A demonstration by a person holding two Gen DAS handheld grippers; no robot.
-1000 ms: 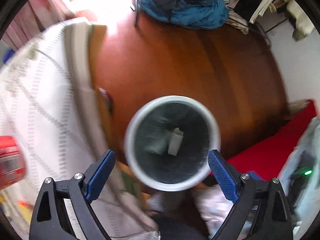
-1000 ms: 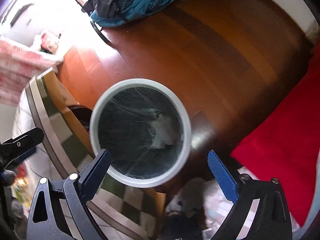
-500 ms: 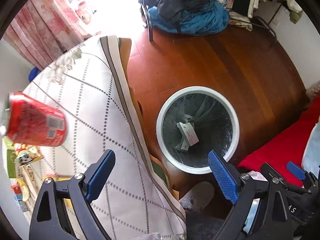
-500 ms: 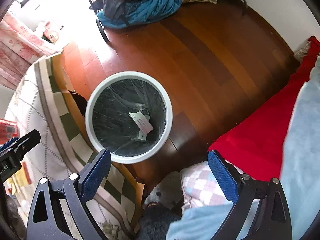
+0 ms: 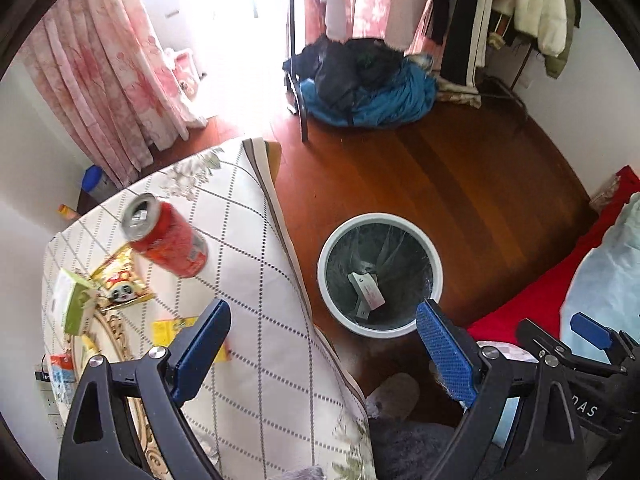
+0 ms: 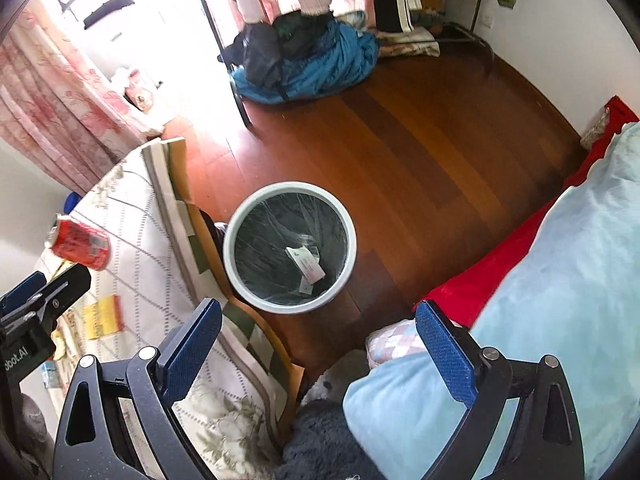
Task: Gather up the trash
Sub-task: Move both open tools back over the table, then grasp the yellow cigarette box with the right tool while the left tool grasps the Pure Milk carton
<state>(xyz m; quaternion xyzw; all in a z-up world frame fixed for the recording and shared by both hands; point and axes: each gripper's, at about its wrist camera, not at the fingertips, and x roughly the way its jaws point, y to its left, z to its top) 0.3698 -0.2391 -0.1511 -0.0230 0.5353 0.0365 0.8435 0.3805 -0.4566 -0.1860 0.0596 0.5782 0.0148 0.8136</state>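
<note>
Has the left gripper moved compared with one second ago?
Yes. The left gripper has pulled up and back from the round white trash bin, which now looks smaller, with the red soda can in view.

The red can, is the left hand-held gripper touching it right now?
Apart. In the left wrist view the red can lies on the tablecloth, with bare cloth showing between it and the open left hand-held gripper.

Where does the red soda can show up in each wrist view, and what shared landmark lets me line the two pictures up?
Left wrist view: the red soda can lies on its side on the patterned tablecloth, left of centre.
Right wrist view: the can sits near the left edge, on the same cloth.
Shared landmark: the white-rimmed trash bin on the wood floor, right of the table.
</note>
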